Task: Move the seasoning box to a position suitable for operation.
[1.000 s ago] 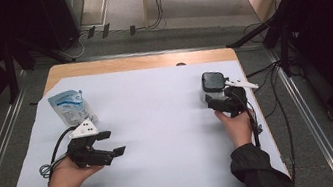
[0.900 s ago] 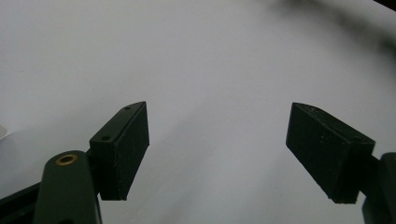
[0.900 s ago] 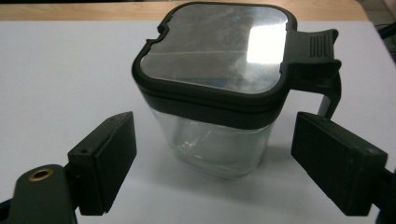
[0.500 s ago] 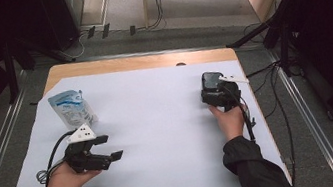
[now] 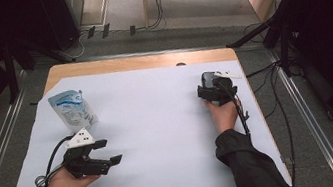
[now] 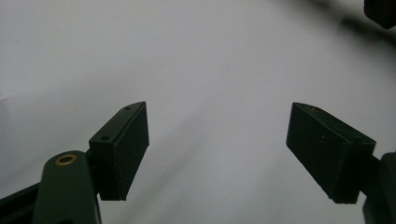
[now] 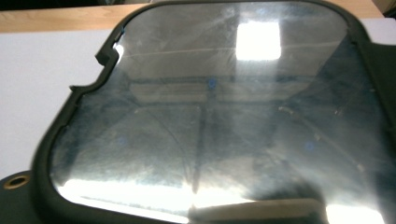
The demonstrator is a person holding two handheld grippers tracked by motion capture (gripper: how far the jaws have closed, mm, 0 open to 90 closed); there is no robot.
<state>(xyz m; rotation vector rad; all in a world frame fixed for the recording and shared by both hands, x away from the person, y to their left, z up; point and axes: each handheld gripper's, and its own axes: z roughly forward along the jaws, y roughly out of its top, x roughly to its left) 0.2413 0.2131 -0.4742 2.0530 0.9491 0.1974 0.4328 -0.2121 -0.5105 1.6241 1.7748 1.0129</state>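
The right gripper [image 5: 211, 88] is pressing close over the dark glossy container [image 7: 219, 116], its grip impossible to tell; the container risks sliding off the table's [image 5: 139, 63] far right edge; the left gripper [image 5: 105, 153] is waiting wide open and empty.

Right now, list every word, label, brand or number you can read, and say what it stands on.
No text can be read.
Pouch: blue printing on its white front, too small and blurred to make out.
Dark glossy lid at the right claw: glare and smudges, no lettering visible.
White sheet: blank.
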